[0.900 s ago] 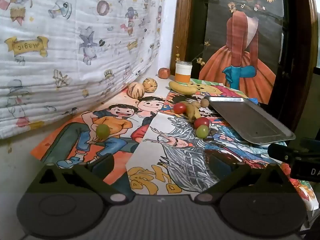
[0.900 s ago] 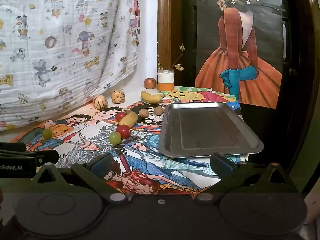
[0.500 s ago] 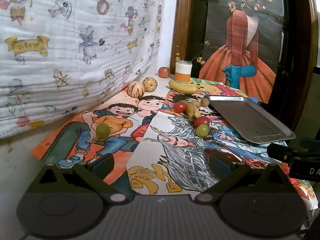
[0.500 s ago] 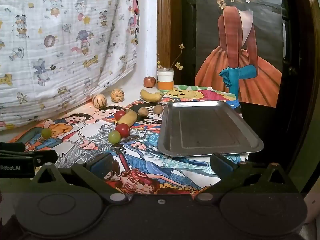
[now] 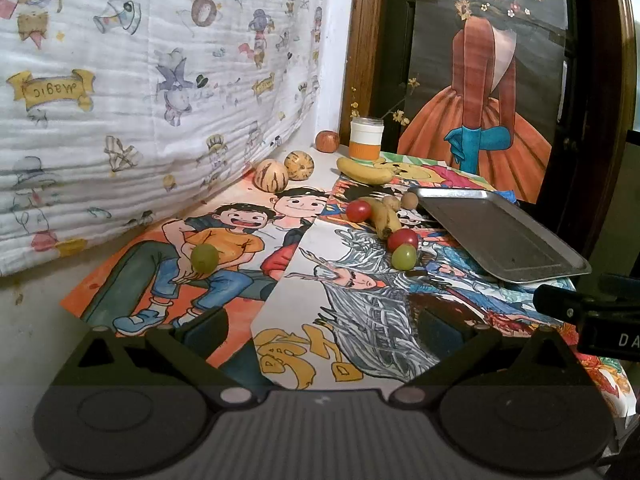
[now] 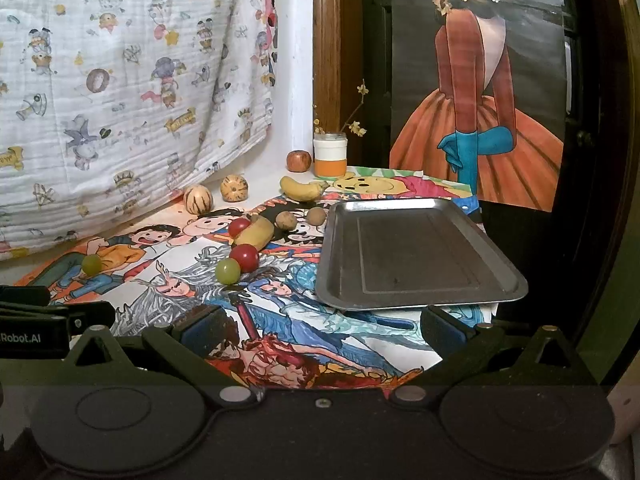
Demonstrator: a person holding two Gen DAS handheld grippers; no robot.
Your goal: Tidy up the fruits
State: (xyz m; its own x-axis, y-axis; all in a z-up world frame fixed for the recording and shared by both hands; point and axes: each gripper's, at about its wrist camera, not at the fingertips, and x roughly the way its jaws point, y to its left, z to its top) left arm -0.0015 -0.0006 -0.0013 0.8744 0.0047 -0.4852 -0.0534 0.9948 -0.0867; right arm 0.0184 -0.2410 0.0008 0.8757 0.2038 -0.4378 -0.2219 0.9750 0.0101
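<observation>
Fruit lies scattered on a table covered with cartoon posters. A lone green grape point(image 5: 204, 258) point(image 6: 91, 263) sits at the left. A green grape point(image 5: 404, 257) point(image 6: 227, 271) touches a red tomato point(image 5: 402, 239) point(image 6: 244, 257), next to a banana point(image 5: 382, 217) point(image 6: 255, 231) and another tomato point(image 5: 358, 211). A metal tray point(image 5: 500, 236) point(image 6: 408, 252) lies empty on the right. My left gripper point(image 5: 320, 330) and right gripper point(image 6: 320, 326) are both open and empty, held low at the table's near edge.
Two striped melons point(image 5: 272, 175) point(image 5: 299, 165), a second banana point(image 5: 365, 172), an apple point(image 5: 327, 141) and a white-orange jar point(image 5: 366, 138) stand at the back. Two small brown fruits point(image 6: 286, 220) lie near the tray. A printed cloth point(image 5: 140, 80) hangs on the left.
Both grippers have drifted very slightly; the fruit and tray have not moved.
</observation>
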